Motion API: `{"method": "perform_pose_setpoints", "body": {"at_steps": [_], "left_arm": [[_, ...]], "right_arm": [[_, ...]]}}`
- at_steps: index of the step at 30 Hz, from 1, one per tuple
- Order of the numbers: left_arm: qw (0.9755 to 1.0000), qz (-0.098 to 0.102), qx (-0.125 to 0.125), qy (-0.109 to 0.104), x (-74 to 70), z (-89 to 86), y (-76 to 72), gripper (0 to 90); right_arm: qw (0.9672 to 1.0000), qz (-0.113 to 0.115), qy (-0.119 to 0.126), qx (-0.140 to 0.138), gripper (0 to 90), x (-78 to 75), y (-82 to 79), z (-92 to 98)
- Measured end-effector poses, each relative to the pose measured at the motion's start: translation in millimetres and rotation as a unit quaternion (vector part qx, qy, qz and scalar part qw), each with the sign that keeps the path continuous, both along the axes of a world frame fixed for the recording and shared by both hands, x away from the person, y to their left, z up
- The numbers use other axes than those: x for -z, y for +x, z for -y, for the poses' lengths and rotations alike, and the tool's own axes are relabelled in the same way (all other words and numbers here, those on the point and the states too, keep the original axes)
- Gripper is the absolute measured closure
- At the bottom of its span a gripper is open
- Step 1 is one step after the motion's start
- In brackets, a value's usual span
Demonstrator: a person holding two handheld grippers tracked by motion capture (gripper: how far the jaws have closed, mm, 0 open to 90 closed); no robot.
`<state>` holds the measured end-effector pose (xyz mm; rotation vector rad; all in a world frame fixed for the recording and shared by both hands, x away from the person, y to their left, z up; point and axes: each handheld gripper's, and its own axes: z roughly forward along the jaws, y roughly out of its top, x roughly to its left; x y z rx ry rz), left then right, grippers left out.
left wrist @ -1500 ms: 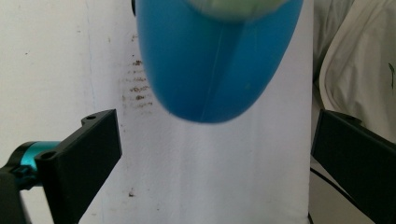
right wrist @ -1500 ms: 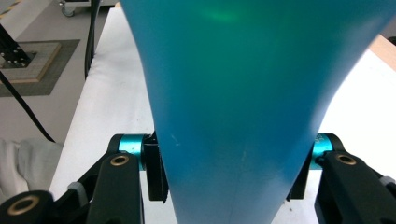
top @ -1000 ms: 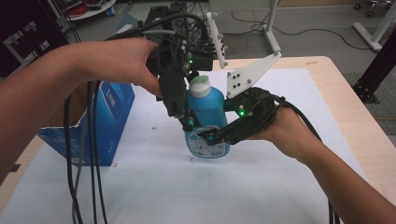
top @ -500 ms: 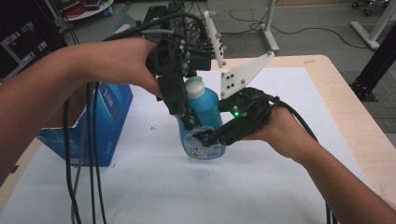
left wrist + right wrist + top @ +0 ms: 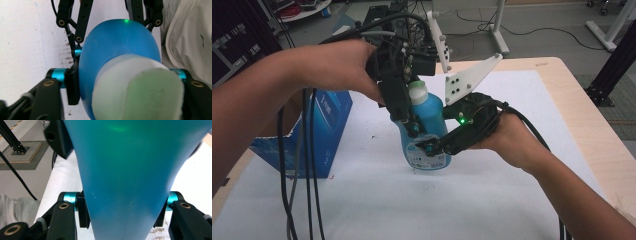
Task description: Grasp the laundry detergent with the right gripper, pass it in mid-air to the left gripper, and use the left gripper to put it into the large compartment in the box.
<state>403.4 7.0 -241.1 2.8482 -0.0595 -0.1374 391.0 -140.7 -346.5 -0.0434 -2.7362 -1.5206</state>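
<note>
Since a second ago, left gripper point(image 5: 412, 125) jaws have just been closing onto blue bottle point(image 5: 428, 131), now clamped on its upper body from above. Right gripper point(image 5: 428, 148) stays clamped on bottle's lower body from the right. Bottle upright, white cap point(image 5: 417, 92) on, standing on white sheet point(image 5: 492, 195) mid-table. Blue box point(image 5: 324, 130) lies left, apart.

Blue carton point(image 5: 319, 132) standing at table's left, white sheet point(image 5: 512, 190) covering wooden table point(image 5: 584, 125)
</note>
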Motion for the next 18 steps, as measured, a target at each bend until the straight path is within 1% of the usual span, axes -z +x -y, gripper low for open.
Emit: {"method": "perform_pose_setpoints", "body": {"at_steps": [5,13,15,17,18], "left_arm": [[1.0000,0.001,0.004,0.000,-0.2,0.0,-0.8,37.5],[1.0000,0.004,0.004,0.002,-0.9,0.0,-2.1,38.0],[1.0000,0.003,0.001,0.004,-1.5,0.3,-1.8,38.1],[0.9999,0.006,-0.001,0.010,-2.2,0.3,-2.0,38.2],[0.9999,0.007,-0.002,0.012,-3.0,-0.4,-1.8,38.1]], "right_arm": [[1.0000,0.004,-0.001,-0.002,46.8,0.1,0.2,0.1],[1.0000,0.003,0.001,-0.002,45.5,0.2,-0.9,-0.9],[1.0000,0.001,0.007,-0.003,44.6,-0.2,0.0,-1.1],[0.9998,-0.010,0.015,-0.001,36.9,-1.3,1.2,-0.7],[0.9997,-0.014,0.019,0.003,30.5,-2.0,1.9,0.1]]}}
